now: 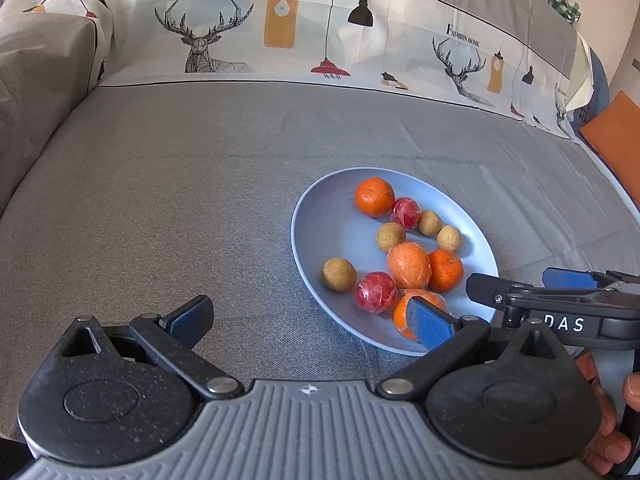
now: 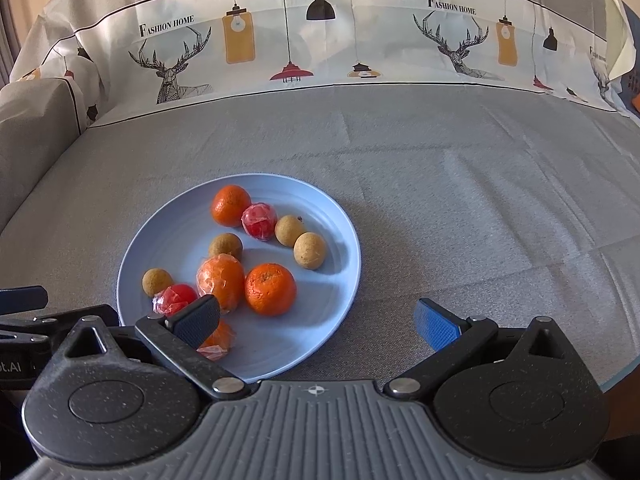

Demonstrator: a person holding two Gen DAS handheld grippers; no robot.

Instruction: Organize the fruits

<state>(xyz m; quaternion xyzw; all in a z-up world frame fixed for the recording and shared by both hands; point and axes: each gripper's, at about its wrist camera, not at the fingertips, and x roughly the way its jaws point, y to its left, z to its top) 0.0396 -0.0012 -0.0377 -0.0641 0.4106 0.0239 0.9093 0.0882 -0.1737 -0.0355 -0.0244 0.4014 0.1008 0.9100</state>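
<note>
Blue plate (image 2: 344,216) on grey cloth worktop (image 2: 460,200) holds all the fruit: mandarins (image 2: 270,289), plastic-wrapped red fruits (image 2: 259,221), brown longans (image 2: 309,251). Left gripper (image 1: 310,320) jaws released, empty; its blue pad covers part of a wrapped mandarin (image 1: 402,316). Right gripper (image 2: 318,322) jaws released, empty; dark pad hides most of that same fruit. Right gripper is cut off at the left view's edge.

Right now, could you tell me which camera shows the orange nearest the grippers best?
The left wrist view: the wrapped orange shows its rounded left half, though a blue finger covers the rest. In the right wrist view the same orange is mostly behind a dark finger.
</note>
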